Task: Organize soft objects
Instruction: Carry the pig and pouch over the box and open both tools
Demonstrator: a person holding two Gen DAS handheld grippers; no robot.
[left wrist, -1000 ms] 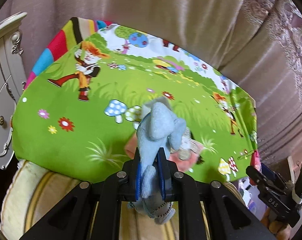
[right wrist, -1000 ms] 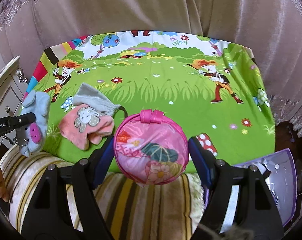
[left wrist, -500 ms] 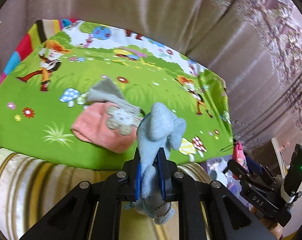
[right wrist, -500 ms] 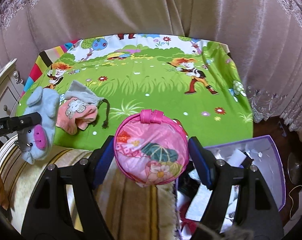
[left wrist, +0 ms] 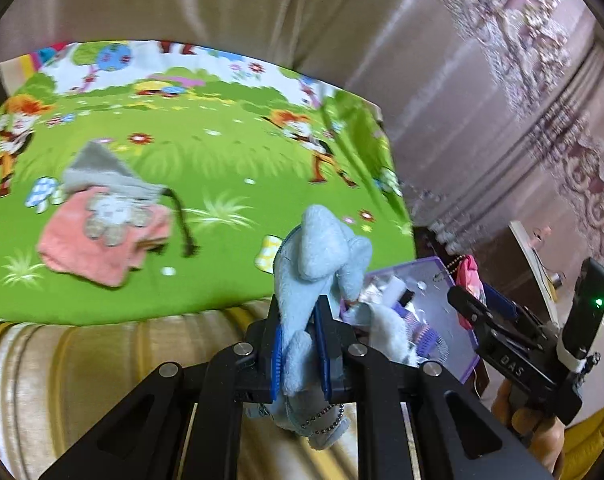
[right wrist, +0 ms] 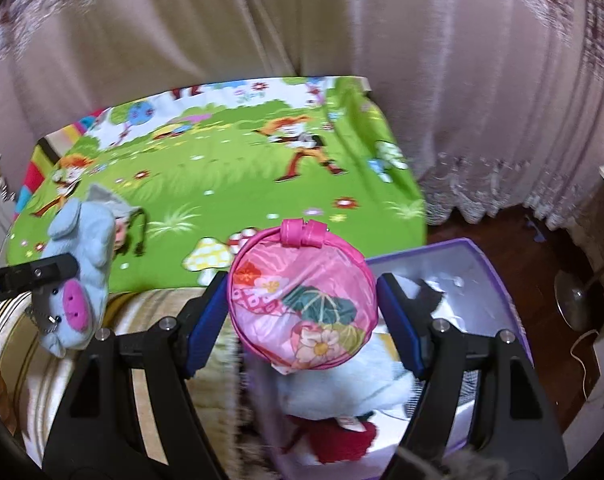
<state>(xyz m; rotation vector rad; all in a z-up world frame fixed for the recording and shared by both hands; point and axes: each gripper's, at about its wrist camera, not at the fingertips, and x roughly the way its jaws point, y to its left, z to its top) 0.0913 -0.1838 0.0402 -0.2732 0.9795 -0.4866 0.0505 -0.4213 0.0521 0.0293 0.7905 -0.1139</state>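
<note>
Left wrist view: the left gripper (left wrist: 299, 340) stays clamped on one blue plush pig (left wrist: 322, 256), but it has swung right since a second ago, so the purple storage bin (left wrist: 458, 344) now shows beyond the pig. One pink cloth (left wrist: 101, 240) and one grey drawstring pouch (left wrist: 101, 172) lie on the cartoon mat (left wrist: 221, 152). "DAS" is printed on the right gripper (left wrist: 482, 316).

Right wrist view: the right gripper (right wrist: 302, 312) has also shifted right; it hangs over the bin (right wrist: 498, 280), fingers spread beside one round pink pouch (right wrist: 302, 300), contact unclear.

Both toys now nearer purple bin (right wrist: 498, 276).
</note>
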